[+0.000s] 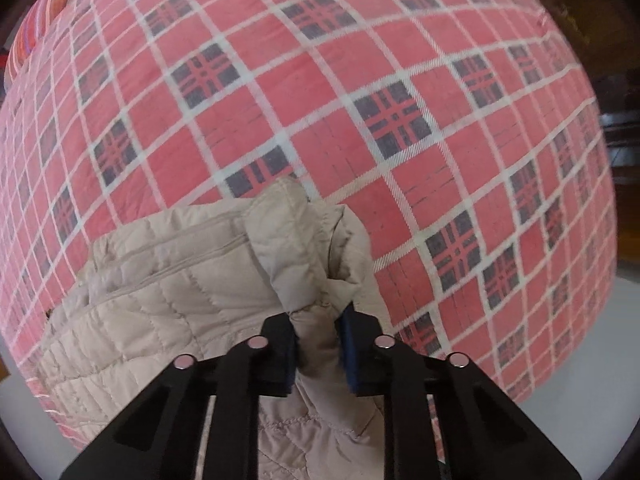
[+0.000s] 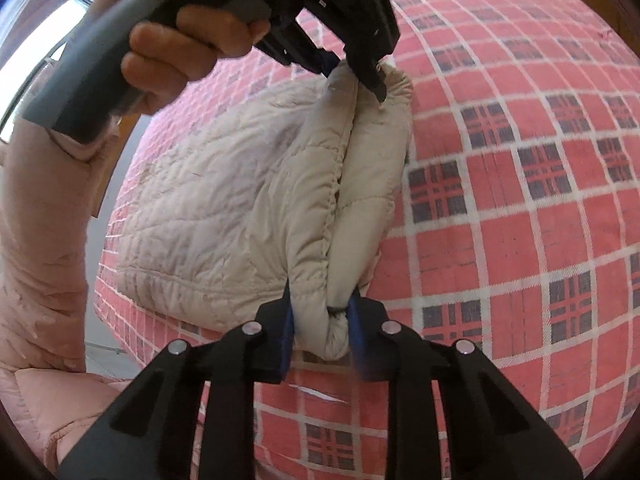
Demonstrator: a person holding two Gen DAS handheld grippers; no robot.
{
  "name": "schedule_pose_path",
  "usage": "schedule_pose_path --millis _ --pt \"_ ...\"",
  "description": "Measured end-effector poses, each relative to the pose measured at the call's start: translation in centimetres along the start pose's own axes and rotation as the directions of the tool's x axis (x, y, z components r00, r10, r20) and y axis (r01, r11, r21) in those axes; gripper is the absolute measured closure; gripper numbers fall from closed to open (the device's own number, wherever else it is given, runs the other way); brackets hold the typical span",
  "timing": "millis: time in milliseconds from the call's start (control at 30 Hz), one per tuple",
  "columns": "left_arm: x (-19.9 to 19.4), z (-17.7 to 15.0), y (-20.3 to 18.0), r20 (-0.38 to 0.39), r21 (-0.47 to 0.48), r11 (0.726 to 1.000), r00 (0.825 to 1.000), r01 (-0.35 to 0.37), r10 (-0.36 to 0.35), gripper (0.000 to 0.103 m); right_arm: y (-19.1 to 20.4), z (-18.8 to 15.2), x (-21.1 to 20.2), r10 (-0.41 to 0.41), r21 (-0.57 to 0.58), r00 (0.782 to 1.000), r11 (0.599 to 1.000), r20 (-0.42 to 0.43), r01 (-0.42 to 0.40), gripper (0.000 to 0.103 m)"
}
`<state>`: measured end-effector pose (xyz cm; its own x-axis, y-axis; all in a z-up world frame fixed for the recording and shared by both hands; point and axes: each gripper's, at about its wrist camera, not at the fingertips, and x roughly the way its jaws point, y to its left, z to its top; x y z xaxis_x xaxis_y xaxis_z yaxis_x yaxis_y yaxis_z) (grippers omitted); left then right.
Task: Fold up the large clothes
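Observation:
A beige quilted jacket (image 1: 168, 280) lies on a bed covered by a red, white and navy plaid blanket (image 1: 360, 80). My left gripper (image 1: 318, 328) is shut on a bunched edge of the jacket, lifted off the blanket. In the right wrist view the same jacket (image 2: 224, 208) spreads to the left, with a folded edge standing up between both grippers. My right gripper (image 2: 322, 320) is shut on the near end of that edge. The left gripper (image 2: 354, 68), held by a hand (image 2: 180, 48), pinches the far end.
The plaid blanket (image 2: 520, 200) stretches wide to the right. A person's pink quilted sleeve (image 2: 36, 240) fills the left edge. A striped cushion (image 1: 44, 36) sits at the far left corner of the bed. Pale floor (image 1: 560, 380) shows beyond the bed's edge.

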<state>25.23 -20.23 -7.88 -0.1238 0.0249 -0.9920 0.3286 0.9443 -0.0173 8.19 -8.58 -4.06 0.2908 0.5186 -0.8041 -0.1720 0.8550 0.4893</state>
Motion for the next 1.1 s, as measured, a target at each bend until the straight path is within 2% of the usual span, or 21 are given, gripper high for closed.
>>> schedule_pose_path --millis 200,300,400,433,500,700,867,1100 --pt "-4.7 -2.1 4.2 0.099 -0.018 0.992 0.987 0.125 -0.123 0.09 3.6 1.2 -2.1 0.01 -0.093 0.999 0.996 0.05 -0.005 0.082" --pt "-7.9 -3.7 7.0 0.169 -0.013 0.985 0.971 0.173 -0.169 0.09 5.8 1.8 -2.9 0.026 -0.152 0.998 0.988 0.065 -0.016 0.082" --pt "-11.0 -5.5 10.5 0.244 -0.022 0.975 0.947 0.223 -0.211 0.09 8.3 2.5 -3.4 0.044 -0.218 0.997 0.976 0.068 -0.028 0.082" --pt "-10.7 -5.8 10.0 0.261 -0.025 0.973 0.941 0.228 -0.213 0.09 9.3 2.8 -3.4 0.051 -0.241 0.997 0.97 0.065 -0.034 0.082" --pt "-11.5 -7.1 11.4 0.301 -0.028 0.97 0.927 0.243 -0.224 0.09 10.7 3.1 -3.2 0.059 -0.277 0.996 0.96 0.059 -0.041 0.082" --pt "-12.8 -11.4 18.0 0.408 -0.063 0.945 0.872 0.321 -0.269 0.09 16.4 3.7 -1.8 0.055 -0.4 0.998 0.916 0.024 -0.041 0.082" --pt "-12.3 -14.7 22.8 0.464 -0.108 0.92 0.838 0.376 -0.287 0.09 20.5 4.0 0.5 0.048 -0.486 0.998 0.872 -0.028 -0.055 0.082" --pt "-10.2 -18.5 28.6 0.512 -0.176 0.882 0.806 0.437 -0.297 0.09 24.6 3.4 3.5 0.044 -0.568 0.994 0.818 -0.099 -0.093 0.082"
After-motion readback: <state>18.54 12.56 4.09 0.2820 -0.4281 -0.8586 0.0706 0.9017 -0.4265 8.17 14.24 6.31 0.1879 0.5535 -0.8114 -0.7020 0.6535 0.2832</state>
